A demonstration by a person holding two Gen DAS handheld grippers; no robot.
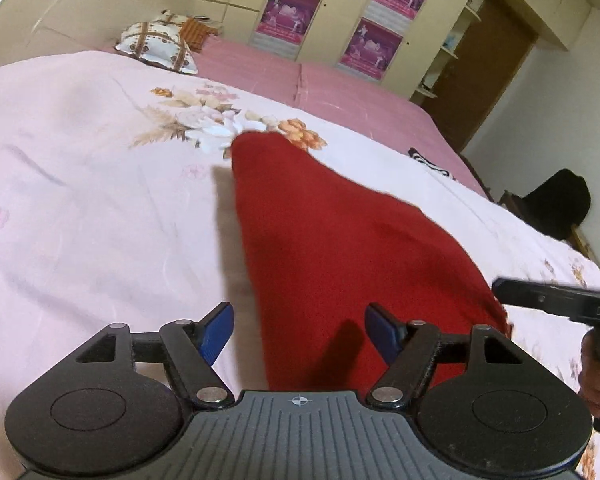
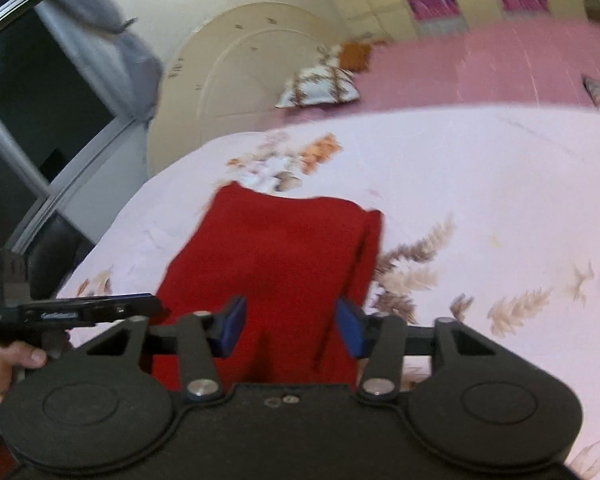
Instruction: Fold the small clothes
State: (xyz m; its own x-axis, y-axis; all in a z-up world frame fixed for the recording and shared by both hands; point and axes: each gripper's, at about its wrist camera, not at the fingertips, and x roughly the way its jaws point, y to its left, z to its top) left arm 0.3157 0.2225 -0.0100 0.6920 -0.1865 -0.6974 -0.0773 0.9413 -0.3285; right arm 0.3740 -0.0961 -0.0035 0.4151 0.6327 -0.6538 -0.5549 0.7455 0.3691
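one red garment [image 1: 340,248], two claws [image 1: 299,330] [image 2: 292,330], one patterned pillow [image 1: 156,46], four purple posters [image 1: 294,10].

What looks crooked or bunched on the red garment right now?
On the red garment, the right side is doubled over into a narrow flap along the edge, so the outline is uneven. Its far edge also runs slanted across the bedspread. No damage or stains stand out.

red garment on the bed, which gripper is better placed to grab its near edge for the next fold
Probably the right. The right gripper has the red garment centred between its open jaws, near edge just below them. The left gripper is open too, but sits off the garment's left edge, over the floral bedsheet.
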